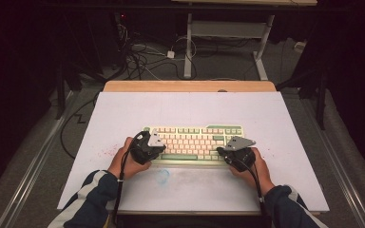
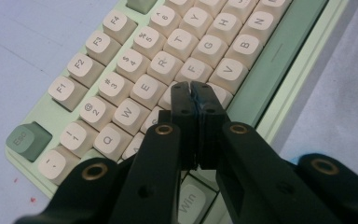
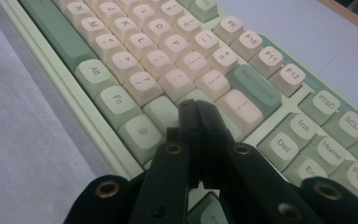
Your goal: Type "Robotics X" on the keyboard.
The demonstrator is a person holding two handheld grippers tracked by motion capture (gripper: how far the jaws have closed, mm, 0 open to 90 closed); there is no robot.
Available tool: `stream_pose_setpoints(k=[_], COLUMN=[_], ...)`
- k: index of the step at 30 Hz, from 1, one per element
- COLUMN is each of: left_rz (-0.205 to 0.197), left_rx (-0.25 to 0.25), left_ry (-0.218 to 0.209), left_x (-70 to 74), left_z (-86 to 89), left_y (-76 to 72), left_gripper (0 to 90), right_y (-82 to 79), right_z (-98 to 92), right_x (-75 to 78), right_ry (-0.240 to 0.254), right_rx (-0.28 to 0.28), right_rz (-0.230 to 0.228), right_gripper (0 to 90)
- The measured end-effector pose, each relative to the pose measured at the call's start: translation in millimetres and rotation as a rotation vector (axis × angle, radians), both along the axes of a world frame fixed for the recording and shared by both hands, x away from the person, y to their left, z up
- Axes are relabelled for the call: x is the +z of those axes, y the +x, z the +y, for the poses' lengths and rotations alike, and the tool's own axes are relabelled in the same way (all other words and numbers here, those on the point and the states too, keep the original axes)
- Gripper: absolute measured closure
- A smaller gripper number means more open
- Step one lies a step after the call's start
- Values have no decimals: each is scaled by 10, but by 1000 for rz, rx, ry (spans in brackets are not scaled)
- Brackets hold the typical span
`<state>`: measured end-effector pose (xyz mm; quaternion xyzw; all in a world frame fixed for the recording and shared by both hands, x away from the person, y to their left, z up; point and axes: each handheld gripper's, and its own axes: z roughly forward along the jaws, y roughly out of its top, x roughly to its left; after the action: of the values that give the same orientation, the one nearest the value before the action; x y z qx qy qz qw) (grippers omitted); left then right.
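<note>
A pale green keyboard [image 1: 195,142] with cream and green keys lies in the middle of the white table top. My left gripper [image 1: 148,146] hovers at the keyboard's left end, held by a hand. In the left gripper view the left gripper [image 2: 190,88] has its jaws pressed together, empty, tips over the cream keys [image 2: 158,65] near the green space bar [image 2: 279,51]. My right gripper [image 1: 237,153] sits over the keyboard's right end. In the right gripper view the right gripper [image 3: 196,106] is shut with nothing in it, tips above the keys near the green Backspace key [image 3: 256,88].
The white board [image 1: 123,114] covers a wooden table [image 1: 190,86]. A faint blue smudge [image 1: 163,175] marks the board in front of the keyboard, and red specks [image 1: 105,153] lie at its left. Cables [image 1: 142,57] and a desk frame [image 1: 228,42] stand on the floor beyond.
</note>
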<state>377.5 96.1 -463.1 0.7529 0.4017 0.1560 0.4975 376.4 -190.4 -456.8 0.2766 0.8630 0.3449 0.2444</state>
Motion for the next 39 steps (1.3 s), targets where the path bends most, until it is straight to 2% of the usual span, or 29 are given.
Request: stream_pose_setpoints(k=[5, 12, 16, 20, 25, 27, 32, 36, 39], left_rz=[-2, -32, -51, -73, -106, -107, -137, -152, -161], left_rx=[1, 3, 15, 31, 54, 57, 83, 98, 107], left_ry=[0, -3, -17, -29, -54, -71, -67, -75, -82], left_x=[1, 26, 48, 75, 113, 126, 128, 133, 137], left_z=[4, 21, 31, 50, 68, 74, 76, 69, 65], left_y=[2, -4, 0, 18, 26, 28, 38, 38, 36], left_gripper=[853, 834, 803, 770, 688, 656, 562, 468, 388], right_y=[2, -5, -9, -8, -15, -24, -30, -33, -29], right_z=[-3, 1, -3, -24, -50, -60, -85, -103, -113], right_x=[2, 6, 22, 67, 136, 166, 209, 226, 231], right_ry=[-1, -5, -6, 15, 36, 46, 62, 73, 87], right_rx=[2, 3, 3, -1, -7, -13, -35, -48, -58], right_rz=[1, -4, -7, -15, -31, -42, -62, -84, -105], right_gripper=[900, 900, 900, 894, 872, 846, 758, 657, 541])
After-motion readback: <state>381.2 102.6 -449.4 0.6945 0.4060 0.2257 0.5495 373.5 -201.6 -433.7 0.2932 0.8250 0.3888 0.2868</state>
